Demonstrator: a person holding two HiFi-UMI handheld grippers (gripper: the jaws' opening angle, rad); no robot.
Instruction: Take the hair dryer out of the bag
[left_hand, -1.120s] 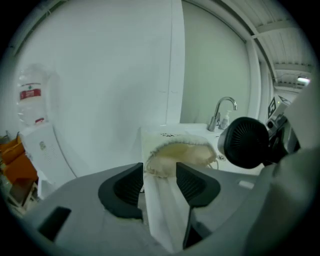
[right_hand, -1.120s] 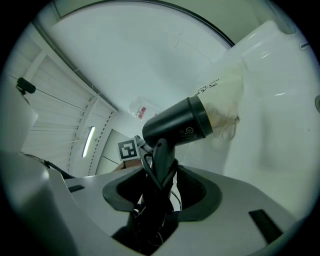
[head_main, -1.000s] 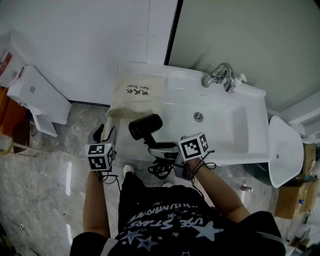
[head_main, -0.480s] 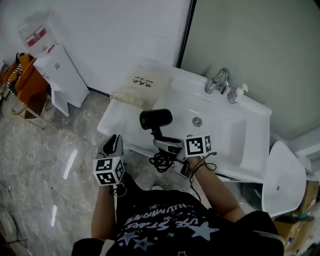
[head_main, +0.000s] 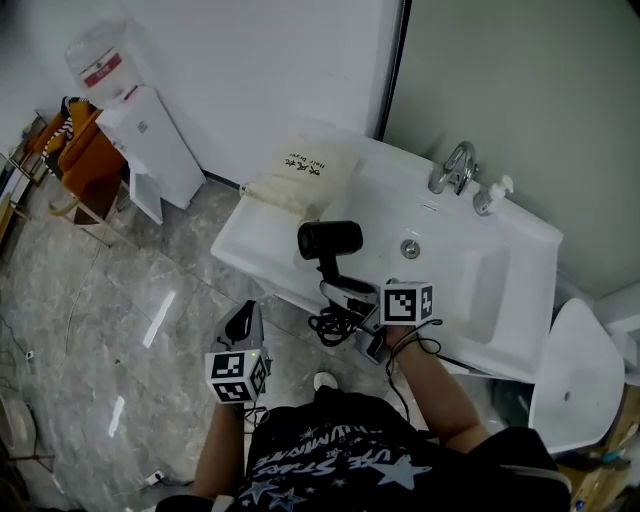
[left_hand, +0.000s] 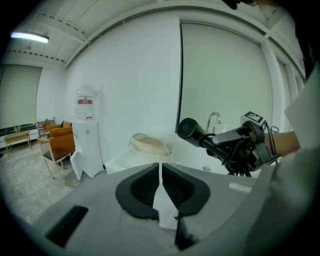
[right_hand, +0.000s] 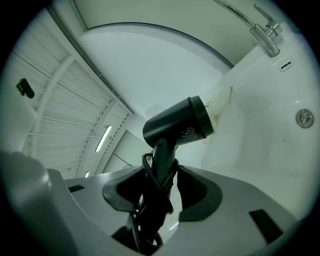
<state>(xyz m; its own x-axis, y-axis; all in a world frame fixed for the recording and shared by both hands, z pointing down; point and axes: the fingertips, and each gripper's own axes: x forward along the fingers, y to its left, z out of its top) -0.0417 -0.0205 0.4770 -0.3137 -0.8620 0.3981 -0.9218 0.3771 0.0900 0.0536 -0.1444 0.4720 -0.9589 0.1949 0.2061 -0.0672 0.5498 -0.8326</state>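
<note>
Against the frame one second earlier, the left gripper (head_main: 245, 318) has drawn back from the front left edge of the counter (head_main: 258, 252) and now hangs over the floor, clear of it. Its fingers (left_hand: 142, 190), spread before, are now pressed together with only a thin slit between them and nothing in it. The right gripper (head_main: 342, 293) is unchanged in its hold: its fingers (right_hand: 200, 192) pinch the handle of the hair dryer (head_main: 330, 240) together with loops of the cord (head_main: 335, 325). The hair dryer remains above the counter's front left part, beside the basin and apart from the bag (head_main: 305, 175). The bag, cream cloth with dark lettering, lies flat at the counter's far left corner. The hair dryer is black, with a short barrel body set crosswise on a straight handle. A small printed label shows on the barrel side. The cord is bundled, wound about the handle and hanging in a coil below the right gripper.
</note>
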